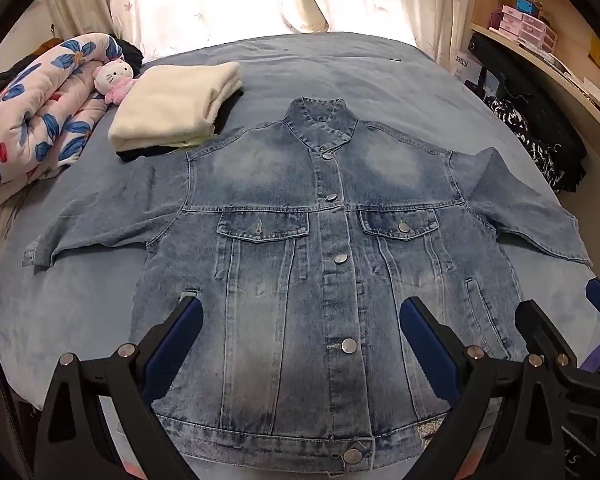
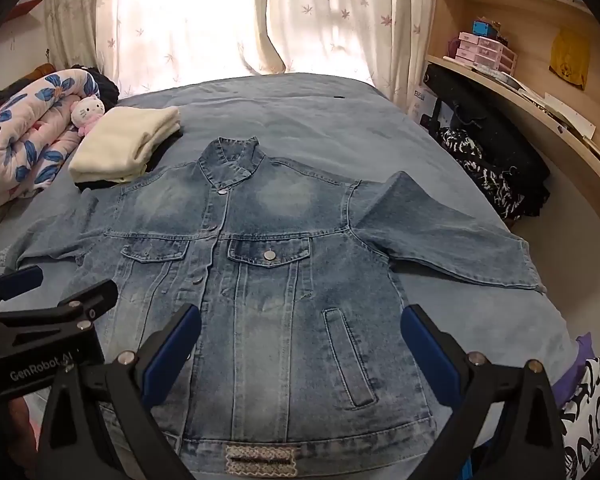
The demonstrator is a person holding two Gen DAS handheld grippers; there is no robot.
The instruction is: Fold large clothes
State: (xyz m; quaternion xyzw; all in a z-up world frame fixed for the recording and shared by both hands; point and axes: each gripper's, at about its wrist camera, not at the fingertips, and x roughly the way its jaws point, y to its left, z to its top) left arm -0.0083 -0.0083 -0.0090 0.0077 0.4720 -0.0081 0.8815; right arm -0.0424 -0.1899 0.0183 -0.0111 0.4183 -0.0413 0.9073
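Note:
A light blue denim jacket lies flat, front up and buttoned, on the blue bed, collar away from me and both sleeves spread out; it also shows in the right wrist view. My left gripper is open and empty, hovering above the jacket's lower front. My right gripper is open and empty above the jacket's lower right side near the slit pocket. The right gripper's fingers show at the right in the left wrist view; the left gripper's body shows at the left in the right wrist view.
A folded cream garment lies on the bed beyond the left sleeve. A floral quilt and a pink plush cat sit at the far left. Dark clothes and wooden shelves stand right.

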